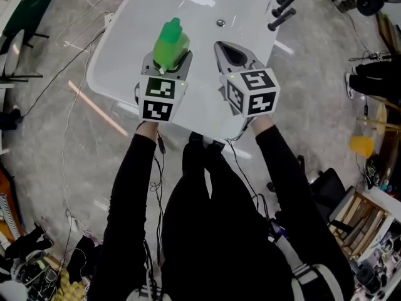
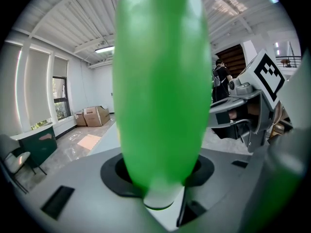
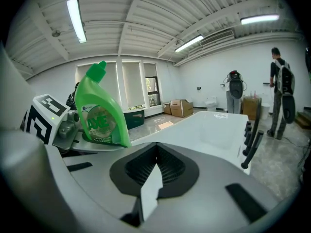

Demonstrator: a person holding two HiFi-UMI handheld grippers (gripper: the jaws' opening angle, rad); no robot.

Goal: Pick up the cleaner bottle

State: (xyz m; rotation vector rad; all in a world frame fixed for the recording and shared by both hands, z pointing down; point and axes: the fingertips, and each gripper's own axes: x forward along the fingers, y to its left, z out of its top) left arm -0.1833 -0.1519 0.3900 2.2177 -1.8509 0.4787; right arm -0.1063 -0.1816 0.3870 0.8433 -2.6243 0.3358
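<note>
Clamping cleaner bottle [image 1: 170,42] in my left gripper [image 1: 166,65], long axis upright; right gripper [image 1: 233,54] clenched, empty, at bottle's 3 o'clock.

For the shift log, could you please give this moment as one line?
left gripper: shut on cleaner bottle | right gripper: shut, empty | bottle: held upright

Large bare workshop hall, white ribbed ceiling [image 3: 146,13] with long tube lights [image 3: 77,18], brown cardboard boxes [image 3: 181,107], black cables [image 1: 66,68] across grey marbled floor [image 1: 37,158].
</note>
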